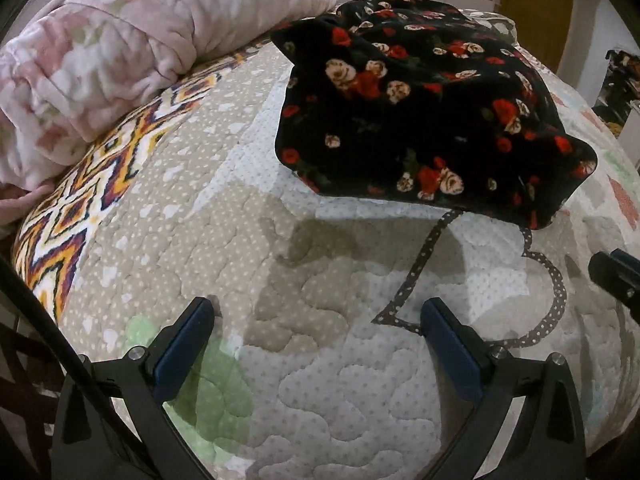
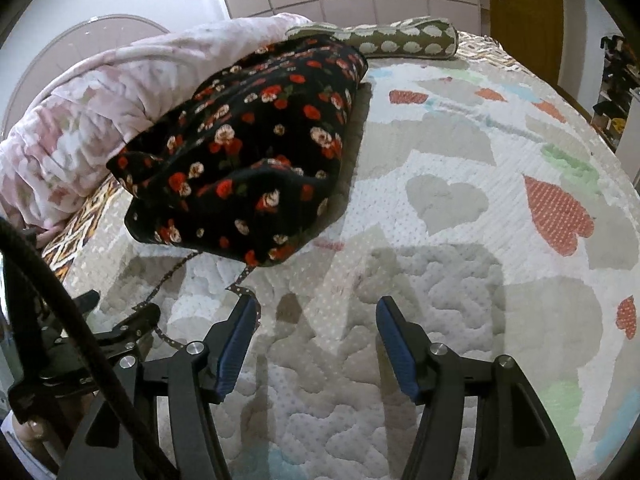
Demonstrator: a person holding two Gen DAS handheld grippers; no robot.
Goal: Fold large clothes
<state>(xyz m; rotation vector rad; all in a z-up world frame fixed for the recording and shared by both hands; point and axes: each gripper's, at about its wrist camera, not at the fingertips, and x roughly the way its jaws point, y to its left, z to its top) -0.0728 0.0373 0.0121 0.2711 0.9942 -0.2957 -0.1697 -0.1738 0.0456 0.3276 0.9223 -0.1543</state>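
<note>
A black garment with red and cream flowers (image 1: 424,112) lies folded in a thick bundle on the quilted bed (image 1: 320,360). It also shows in the right wrist view (image 2: 248,160), upper left. My left gripper (image 1: 318,312) is open and empty, hovering over the quilt in front of the garment, apart from it. My right gripper (image 2: 316,308) is open and empty, over the quilt just in front of and right of the garment. The tip of the right gripper shows at the right edge of the left wrist view (image 1: 616,276). The left gripper shows at the left of the right wrist view (image 2: 120,324).
A pink fluffy blanket (image 1: 120,60) is bunched at the back left, touching the garment (image 2: 100,112). A green patterned bolster (image 2: 400,40) lies at the head of the bed. A zigzag-patterned cloth (image 1: 80,200) runs along the left edge. A wooden door (image 2: 520,12) stands behind.
</note>
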